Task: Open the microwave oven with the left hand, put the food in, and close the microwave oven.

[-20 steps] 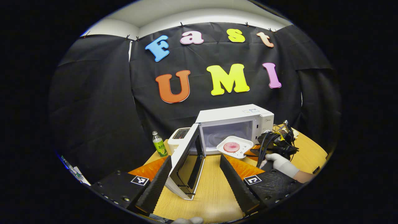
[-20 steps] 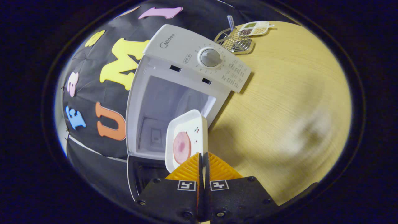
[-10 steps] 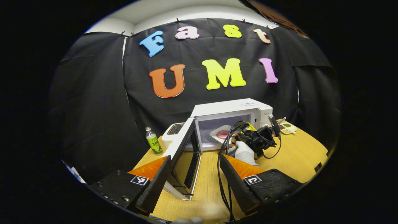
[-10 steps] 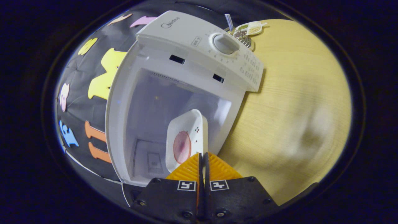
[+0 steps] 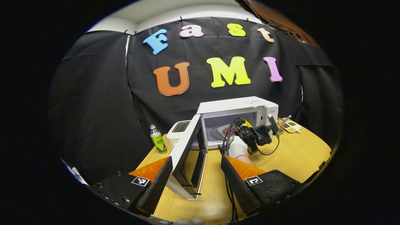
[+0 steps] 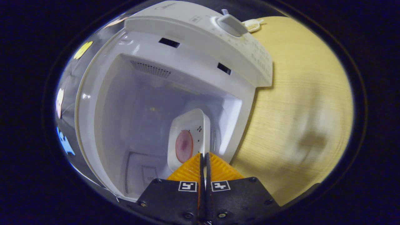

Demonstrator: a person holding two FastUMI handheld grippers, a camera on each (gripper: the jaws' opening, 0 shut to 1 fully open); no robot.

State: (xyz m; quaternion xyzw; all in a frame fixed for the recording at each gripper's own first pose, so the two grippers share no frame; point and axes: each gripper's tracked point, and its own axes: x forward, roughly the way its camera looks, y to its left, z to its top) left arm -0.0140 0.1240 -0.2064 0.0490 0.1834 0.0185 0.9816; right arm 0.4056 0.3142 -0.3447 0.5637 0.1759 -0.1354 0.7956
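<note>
The white microwave (image 5: 237, 107) stands on the wooden table with its door (image 5: 187, 156) swung wide open to the left. My left gripper (image 5: 197, 184) is open, its fingers on either side of the door's lower edge without touching it. In the same view a gloved hand (image 5: 238, 147) holds my right gripper (image 5: 232, 131) in the microwave's mouth. In the right gripper view, my right gripper (image 6: 204, 156) is shut on the rim of a white square plate (image 6: 192, 125). The plate carries a pink slice of food (image 6: 183, 146) and hangs inside the cavity (image 6: 140, 106).
A green bottle (image 5: 157, 143) and a white toaster (image 5: 178, 128) stand left of the microwave. A wire rack and a small divided dish (image 5: 290, 125) sit to its right. Bare wooden table (image 5: 297, 153) (image 6: 300, 93) stretches right of the oven. A cable (image 5: 229, 187) trails from the right gripper.
The right gripper has carried the plate from in front of the microwave into its cavity. The left gripper has stayed open by the door, shifting only slightly.
</note>
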